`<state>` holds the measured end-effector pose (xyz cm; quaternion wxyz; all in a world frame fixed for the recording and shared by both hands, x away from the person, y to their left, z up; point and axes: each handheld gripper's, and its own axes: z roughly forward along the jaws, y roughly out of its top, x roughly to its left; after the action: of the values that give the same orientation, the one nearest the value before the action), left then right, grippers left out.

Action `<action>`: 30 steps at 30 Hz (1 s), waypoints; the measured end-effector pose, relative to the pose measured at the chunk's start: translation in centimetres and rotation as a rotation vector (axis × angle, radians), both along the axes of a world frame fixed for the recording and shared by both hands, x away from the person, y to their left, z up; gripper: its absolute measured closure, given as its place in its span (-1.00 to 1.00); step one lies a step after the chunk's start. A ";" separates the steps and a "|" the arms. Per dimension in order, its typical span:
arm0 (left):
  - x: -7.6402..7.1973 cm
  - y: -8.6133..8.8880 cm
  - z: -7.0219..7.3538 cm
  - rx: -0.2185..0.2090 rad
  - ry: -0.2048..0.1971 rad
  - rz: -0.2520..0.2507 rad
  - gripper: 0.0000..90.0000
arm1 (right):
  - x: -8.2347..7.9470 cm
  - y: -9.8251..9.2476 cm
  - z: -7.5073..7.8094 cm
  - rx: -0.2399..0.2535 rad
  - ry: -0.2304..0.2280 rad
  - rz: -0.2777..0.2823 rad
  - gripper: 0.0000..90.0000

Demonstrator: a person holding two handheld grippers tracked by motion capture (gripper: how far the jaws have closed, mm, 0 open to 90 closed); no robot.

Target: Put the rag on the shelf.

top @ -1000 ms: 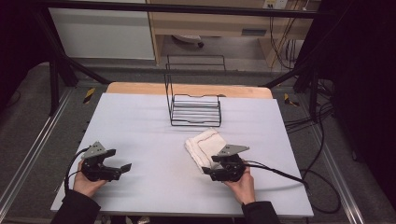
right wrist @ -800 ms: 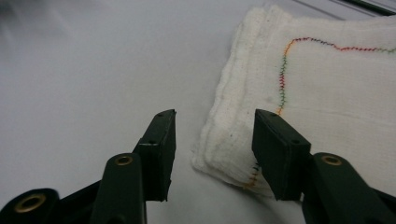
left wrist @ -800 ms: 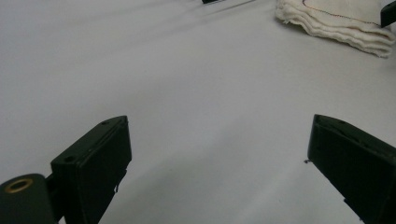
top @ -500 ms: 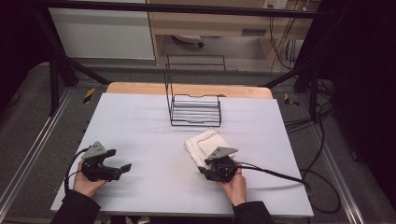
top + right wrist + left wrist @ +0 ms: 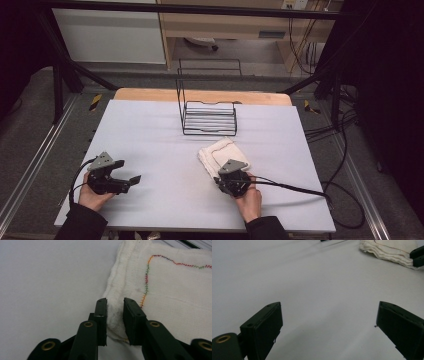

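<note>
A folded white cloth (image 5: 223, 151) with coloured stitching lies right of the table's middle, and it fills the upper right of the right gripper view (image 5: 175, 285). My right gripper (image 5: 223, 178) sits at the cloth's near edge. Its jaws (image 5: 115, 303) have just been closing and now pinch the thick folded hem between the pads. My left gripper (image 5: 133, 181) rests low over bare table at the near left, jaws wide apart (image 5: 329, 315) with nothing between them. In the left gripper view the cloth (image 5: 390, 250) lies far off, with the right gripper (image 5: 418, 256) at its edge.
A black wire rack (image 5: 209, 118) stands upright at the back middle, just beyond the cloth. The white table top (image 5: 150, 130) stretches between the two grippers. Cables trail from the right gripper over the table's right edge.
The right hand has shifted slightly left and turned at the cloth's near edge. The left hand and gripper have stayed where they were.
</note>
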<state>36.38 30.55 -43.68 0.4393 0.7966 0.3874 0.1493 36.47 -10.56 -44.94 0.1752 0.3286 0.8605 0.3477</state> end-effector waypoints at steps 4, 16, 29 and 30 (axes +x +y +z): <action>0.0 0.0 0.0 0.001 0.000 0.000 -0.85 | 0.1 -0.1 0.1 0.000 0.009 -0.024 0.85; 0.0 0.0 0.0 -0.004 0.001 -0.001 -0.85 | -0.1 -1.2 1.4 0.027 0.056 0.009 0.88; 0.0 -0.1 0.0 0.001 0.003 -0.002 -0.85 | 0.7 -3.2 2.0 0.153 0.065 -0.004 0.17; 0.0 -0.1 0.0 0.001 0.003 -0.002 -0.85 | 1.0 -3.9 2.3 0.144 0.039 -0.022 0.10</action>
<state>36.34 30.46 -43.68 0.4386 0.7974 0.3871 0.1479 37.43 -14.44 -42.65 0.1384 0.3564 0.8329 0.4002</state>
